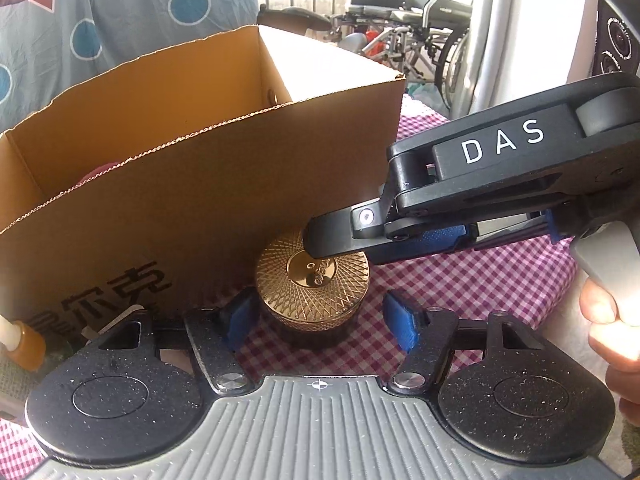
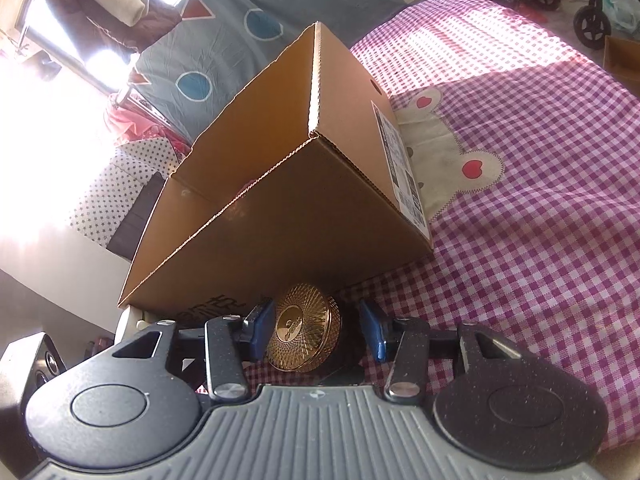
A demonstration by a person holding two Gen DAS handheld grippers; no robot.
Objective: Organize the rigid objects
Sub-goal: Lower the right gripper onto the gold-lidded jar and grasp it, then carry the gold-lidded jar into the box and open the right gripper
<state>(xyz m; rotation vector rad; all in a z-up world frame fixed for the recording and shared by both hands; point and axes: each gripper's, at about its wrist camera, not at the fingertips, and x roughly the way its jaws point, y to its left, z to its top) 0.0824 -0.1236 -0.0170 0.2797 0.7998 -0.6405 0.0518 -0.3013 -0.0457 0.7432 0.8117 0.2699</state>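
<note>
Gold-lidded jar [image 1: 312,280] — lattice-embossed lid, dark body largely hidden — is set on checked bedspread [image 1: 460,280] against cardboard box [image 1: 200,184], at 12 o'clock between spread jaws of left gripper [image 1: 318,318]; right gripper [image 2: 316,330] likewise spread around it.

A bed [image 2: 540,200] covered in pink-and-white gingham fills the foreground, with a cream appliqué patch [image 2: 444,148] stitched on. Behind hangs a grey-blue sheet [image 1: 132,16] printed with blue circles and red triangles. Strong sunlight floods through a window [image 2: 60,40] (glare washes out detail). Folded wheelchairs [image 1: 412,20] stand beyond, near a white curtain [image 1: 532,16].
</note>
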